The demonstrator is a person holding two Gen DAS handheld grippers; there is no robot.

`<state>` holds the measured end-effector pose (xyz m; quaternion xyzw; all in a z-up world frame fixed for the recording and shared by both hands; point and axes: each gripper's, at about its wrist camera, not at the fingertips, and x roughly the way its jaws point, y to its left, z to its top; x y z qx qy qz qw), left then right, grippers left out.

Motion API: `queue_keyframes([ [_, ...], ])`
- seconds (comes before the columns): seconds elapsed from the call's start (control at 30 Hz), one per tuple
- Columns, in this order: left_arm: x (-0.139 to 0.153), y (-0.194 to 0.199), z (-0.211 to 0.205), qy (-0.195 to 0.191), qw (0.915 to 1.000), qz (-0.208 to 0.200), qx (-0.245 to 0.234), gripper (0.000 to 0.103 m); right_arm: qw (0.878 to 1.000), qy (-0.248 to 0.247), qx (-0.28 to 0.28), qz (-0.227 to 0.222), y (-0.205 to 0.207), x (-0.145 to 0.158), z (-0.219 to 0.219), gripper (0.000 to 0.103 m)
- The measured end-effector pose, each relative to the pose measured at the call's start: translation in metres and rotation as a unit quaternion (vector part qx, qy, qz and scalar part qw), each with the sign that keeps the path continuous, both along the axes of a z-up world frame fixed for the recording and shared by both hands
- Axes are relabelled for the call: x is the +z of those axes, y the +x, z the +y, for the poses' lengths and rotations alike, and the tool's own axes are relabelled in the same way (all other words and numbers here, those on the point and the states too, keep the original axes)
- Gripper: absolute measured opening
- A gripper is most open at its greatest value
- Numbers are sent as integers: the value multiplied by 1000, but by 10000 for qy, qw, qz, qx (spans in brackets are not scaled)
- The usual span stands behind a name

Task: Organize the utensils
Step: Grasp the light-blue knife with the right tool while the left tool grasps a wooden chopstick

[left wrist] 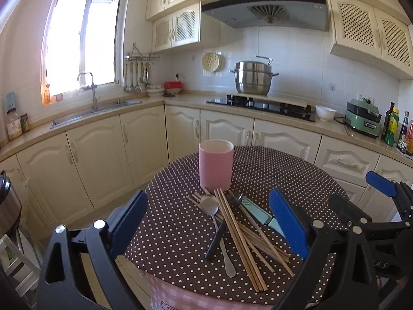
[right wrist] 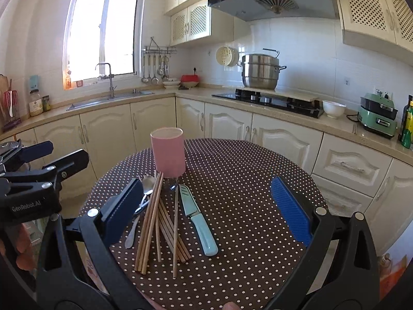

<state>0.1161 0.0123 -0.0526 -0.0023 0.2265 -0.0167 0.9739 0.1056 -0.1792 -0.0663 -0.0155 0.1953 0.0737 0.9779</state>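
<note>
A pink cylindrical holder (left wrist: 216, 164) (right wrist: 168, 152) stands upright on the round dotted table (left wrist: 175, 232) (right wrist: 245, 180). In front of it lies a pile: several wooden chopsticks (left wrist: 240, 235) (right wrist: 152, 219), a silver spoon (left wrist: 210, 205) (right wrist: 147, 184), a dark-handled utensil (left wrist: 215, 240) and a knife with a light blue handle (left wrist: 258, 213) (right wrist: 200, 222). My left gripper (left wrist: 209, 222) is open and empty, hovering over the pile at the table's near edge. My right gripper (right wrist: 206, 211) is open and empty above the knife and chopsticks. The right gripper also shows in the left wrist view (left wrist: 382, 206), and the left gripper in the right wrist view (right wrist: 38, 175).
Cream kitchen cabinets (right wrist: 155, 121) and a counter wrap around behind the table. A sink (right wrist: 111, 98), a hob with a steel pot (right wrist: 260, 71), a white bowl (right wrist: 333, 108) and a green appliance (right wrist: 378, 116) sit on it. A dark pot (left wrist: 7, 206) stands left.
</note>
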Motion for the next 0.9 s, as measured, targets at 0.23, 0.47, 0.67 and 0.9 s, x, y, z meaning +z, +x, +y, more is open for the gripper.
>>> queue_keyframes([
  [0.23,-51,67,20,-372,9897,1359,-245,91,9967,-363,54,723,54,-35,-4,97],
  [0.47,-94,117,26,-1014,9639,2420,-459,57,9863,-269,506,1545,99,-67,-4,82],
  [0.67,-118,148,15,-970,9488,2930,-677,46,9708,-94,943,2206,128,-79,-3,75],
  [0.9,-128,174,-4,-1277,9376,3102,-919,34,9603,86,1186,2525,146,-85,-2,75],
])
